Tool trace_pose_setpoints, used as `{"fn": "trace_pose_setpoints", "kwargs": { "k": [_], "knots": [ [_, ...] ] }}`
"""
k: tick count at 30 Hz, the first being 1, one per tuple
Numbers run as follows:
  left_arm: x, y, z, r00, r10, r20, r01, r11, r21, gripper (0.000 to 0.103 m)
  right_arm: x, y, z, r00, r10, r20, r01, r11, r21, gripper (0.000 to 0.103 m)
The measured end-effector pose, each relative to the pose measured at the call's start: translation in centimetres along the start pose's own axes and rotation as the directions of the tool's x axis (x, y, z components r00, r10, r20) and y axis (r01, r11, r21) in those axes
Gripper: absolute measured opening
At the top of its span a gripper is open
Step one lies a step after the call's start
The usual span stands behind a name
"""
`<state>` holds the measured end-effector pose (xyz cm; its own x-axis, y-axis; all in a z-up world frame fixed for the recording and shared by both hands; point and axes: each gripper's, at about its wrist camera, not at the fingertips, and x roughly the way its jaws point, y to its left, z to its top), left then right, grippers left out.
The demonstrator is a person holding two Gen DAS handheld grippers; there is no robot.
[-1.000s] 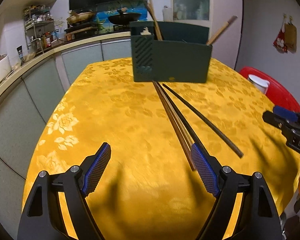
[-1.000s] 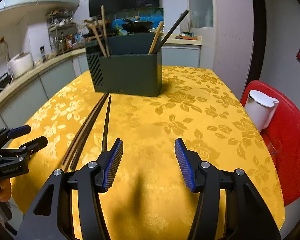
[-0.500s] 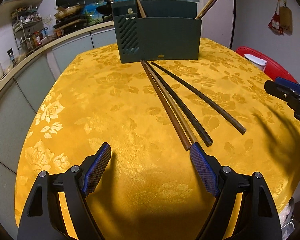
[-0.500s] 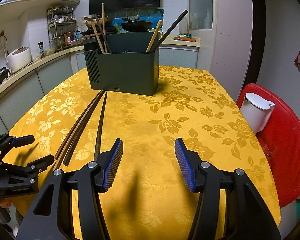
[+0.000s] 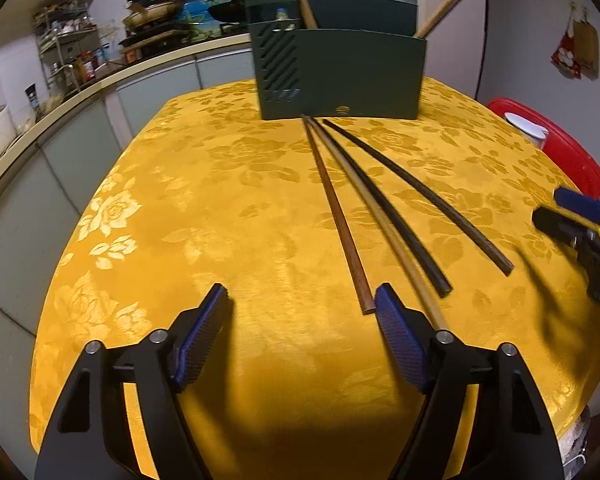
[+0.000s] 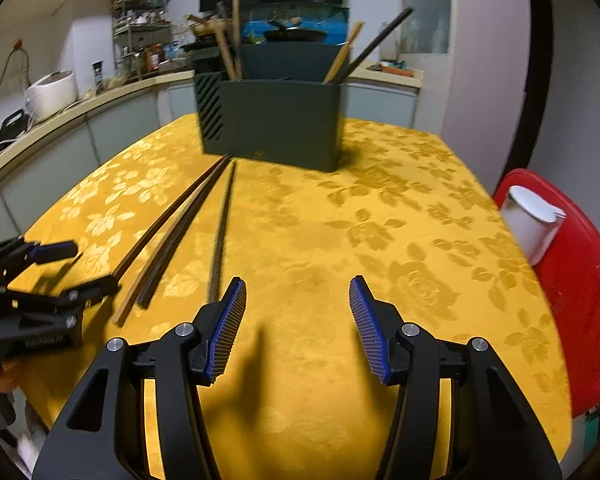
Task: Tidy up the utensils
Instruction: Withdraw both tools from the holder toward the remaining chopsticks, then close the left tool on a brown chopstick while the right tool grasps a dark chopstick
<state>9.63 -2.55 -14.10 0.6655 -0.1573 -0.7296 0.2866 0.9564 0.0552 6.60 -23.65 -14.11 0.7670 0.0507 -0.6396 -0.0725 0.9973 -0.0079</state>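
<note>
You are looking at four long chopsticks (image 5: pixel 384 216) lying flat on the yellow floral tablecloth, their far tips gathering just in front of the holder and their near ends fanning out toward you. The leftmost, reddish-brown chopstick (image 5: pixel 338 216) is lying straight; a paler tan one (image 5: pixel 404 260) is lying beside it, then a black one (image 5: pixel 396 220), and a dark brown one (image 5: pixel 440 204) is angling furthest right, apart from the rest. A dark green utensil holder (image 5: pixel 340 72) with slanted side slots is standing upright behind them, holding several wooden and dark sticks that are leaning out of its top.
</note>
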Motion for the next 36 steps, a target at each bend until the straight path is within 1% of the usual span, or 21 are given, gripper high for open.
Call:
{"fn": "trace_pose_setpoints", "kwargs": {
  "k": [2, 7, 10, 13, 17, 18, 20, 22, 26, 29, 32, 33, 36],
  "knots": [
    [-0.1, 0.5, -0.1, 1.000, -0.009, 0.001, 0.009, 1.000, -0.014, 0.068, 0.5, 0.7, -0.4, 0.999, 0.030, -0.024, -0.030, 0.999, -0.010, 0.052],
    [-0.3, 0.5, -0.5, 0.999, -0.033, 0.010, 0.033, 0.999, -0.010, 0.057, 1.4, 1.9, -0.9, 0.998, 0.045, -0.049, -0.047, 0.998, -0.033, 0.052],
    [-0.3, 0.4, -0.5, 0.999, -0.043, 0.014, 0.044, 0.999, -0.011, 0.056, 1.8, 2.4, -1.0, 0.997, 0.047, -0.054, -0.049, 0.998, -0.041, 0.052],
    [-0.3, 0.3, -0.5, 0.998, -0.053, 0.020, 0.054, 0.998, -0.017, 0.054, 2.1, 2.8, -0.9, 0.997, 0.052, -0.053, -0.055, 0.997, -0.048, 0.049],
    [-0.3, 0.1, -0.3, 0.995, -0.093, 0.028, 0.093, 0.995, -0.028, 0.051, 2.2, 3.2, -0.8, 0.997, 0.061, -0.051, -0.063, 0.997, -0.050, 0.040],
    [-0.3, -0.1, -0.3, 0.995, -0.098, 0.029, 0.099, 0.995, -0.027, 0.049, 2.2, 3.2, -0.8, 0.997, 0.060, -0.049, -0.062, 0.997, -0.051, 0.039],
    [-0.3, -0.3, -0.3, 0.994, -0.101, 0.034, 0.102, 0.994, -0.027, 0.045, 2.2, 3.3, -0.9, 0.997, 0.067, -0.046, -0.069, 0.997, -0.044, 0.033],
    [-0.3, -0.4, -0.3, 0.994, -0.101, 0.040, 0.102, 0.995, -0.022, 0.038, 2.0, 3.5, -1.0, 0.997, 0.065, -0.041, -0.067, 0.997, -0.046, 0.030],
    [-0.2, -0.6, -0.3, 0.994, -0.097, 0.047, 0.098, 0.995, -0.016, 0.030, 1.9, 3.5, -1.1, 0.997, 0.071, -0.034, -0.073, 0.996, -0.046, 0.026],
    [-0.1, -0.7, -0.3, 0.995, -0.087, 0.052, 0.087, 0.996, -0.010, 0.026, 1.8, 3.6, -1.2, 0.997, 0.072, -0.029, -0.073, 0.996, -0.046, 0.024],
    [-0.1, -0.9, -0.3, 0.996, -0.076, 0.055, 0.076, 0.997, 0.005, 0.018, 1.8, 3.6, -1.3, 0.997, 0.075, -0.024, -0.076, 0.996, -0.049, 0.021],
    [-0.1, -1.0, -0.3, 0.995, -0.082, 0.055, 0.082, 0.997, 0.006, 0.010, 1.7, 3.6, -1.4, 0.997, 0.076, -0.022, -0.077, 0.996, -0.052, 0.020],
    [-0.1, -0.9, -0.2, 0.995, -0.088, 0.053, 0.088, 0.996, 0.003, 0.008, 1.7, 3.7, -1.4, 0.997, 0.079, -0.019, -0.080, 0.995, -0.054, 0.018]
  ]
}}
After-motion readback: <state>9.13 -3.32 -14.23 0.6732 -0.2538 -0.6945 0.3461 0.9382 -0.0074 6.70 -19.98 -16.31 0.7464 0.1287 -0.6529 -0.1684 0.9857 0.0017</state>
